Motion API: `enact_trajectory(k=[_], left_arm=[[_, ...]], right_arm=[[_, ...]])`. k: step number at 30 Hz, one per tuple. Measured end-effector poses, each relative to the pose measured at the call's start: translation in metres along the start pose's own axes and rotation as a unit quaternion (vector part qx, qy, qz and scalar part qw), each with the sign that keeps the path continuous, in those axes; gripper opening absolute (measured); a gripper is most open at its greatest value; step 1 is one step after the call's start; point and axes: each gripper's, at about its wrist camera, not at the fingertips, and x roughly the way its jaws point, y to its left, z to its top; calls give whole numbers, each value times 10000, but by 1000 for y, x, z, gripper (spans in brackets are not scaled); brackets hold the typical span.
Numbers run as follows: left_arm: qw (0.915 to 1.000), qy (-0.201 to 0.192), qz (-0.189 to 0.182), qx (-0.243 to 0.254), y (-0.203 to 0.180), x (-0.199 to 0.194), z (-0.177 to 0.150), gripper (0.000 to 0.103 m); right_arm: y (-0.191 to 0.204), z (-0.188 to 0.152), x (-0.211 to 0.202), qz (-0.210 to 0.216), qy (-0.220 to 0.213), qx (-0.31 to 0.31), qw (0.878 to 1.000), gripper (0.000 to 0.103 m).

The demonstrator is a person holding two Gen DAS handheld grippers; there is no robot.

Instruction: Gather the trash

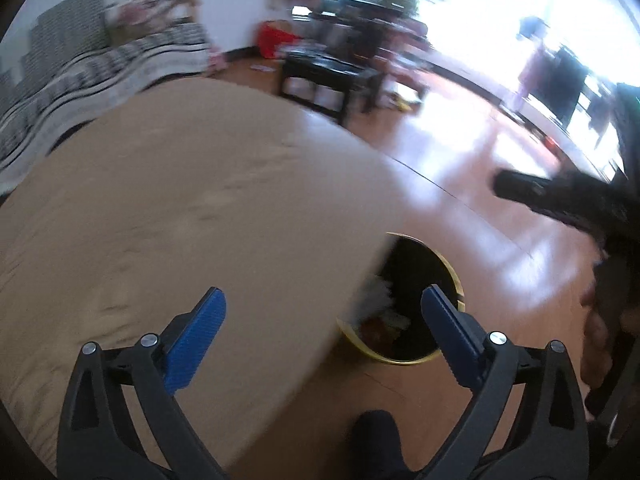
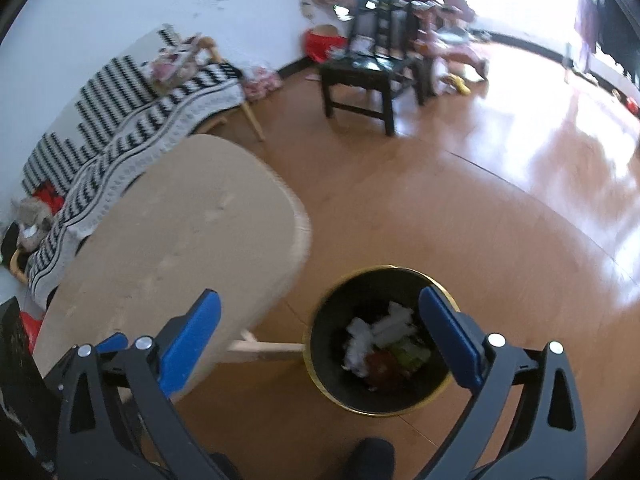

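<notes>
A round black bin with a gold rim stands on the wooden floor beside the beige table. It holds white crumpled paper, a red piece and a green wrapper. My right gripper is open and empty, high above the bin's left rim. My left gripper is open and empty, over the table edge, with the bin partly hidden under that edge. The right gripper shows as a dark shape at the right of the left wrist view.
A sofa with a black-and-white striped throw stands behind the table. A dark stool and a red bucket stand further back. The shiny wooden floor spreads to the right. My dark shoe is below the bin.
</notes>
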Motion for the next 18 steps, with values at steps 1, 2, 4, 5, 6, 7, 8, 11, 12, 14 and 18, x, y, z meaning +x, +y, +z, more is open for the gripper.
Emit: enact_trajectory(k=[1, 2, 4, 5, 6, 7, 8, 11, 12, 14, 18], left_arm=[[9997, -43, 142, -169, 18, -9, 0, 95], [9992, -75, 263, -292, 33, -17, 0, 95], [9972, -131, 515, -517, 64, -33, -3, 95], [9954, -169, 685, -656, 85, -44, -7, 95], [9938, -206, 797, -745, 99, -53, -11, 95], [9918, -265, 924, -838, 116, -63, -17, 96], [9885, -313, 1133, -955, 137, -75, -27, 96], [9792, -296, 1617, -1185, 185, -98, -56, 96], [9761, -269, 1758, -1249, 196, -104, -64, 96], [9679, -250, 2048, -1436, 223, -119, -81, 96], [9555, -394, 2284, -1824, 266, -148, -108, 96]], right_arm=[[20, 1, 0, 104, 3, -158, 9998, 96], [32, 2, 1, 160, 11, -247, 9996, 96], [67, 0, 2, 302, -3, -496, 9983, 96], [84, -1, 4, 364, 4, -609, 9975, 96], [100, -4, 7, 453, 30, -721, 9964, 96], [120, -7, 10, 589, 79, -847, 9946, 96], [139, -10, 15, 689, 146, -950, 9930, 96], [201, -23, 28, 1043, 386, -1338, 9848, 96], [220, -28, 30, 1112, 420, -1482, 9818, 96], [263, -41, 34, 1273, 470, -1845, 9734, 96], [324, -67, 39, 1496, 574, -2281, 9604, 96]])
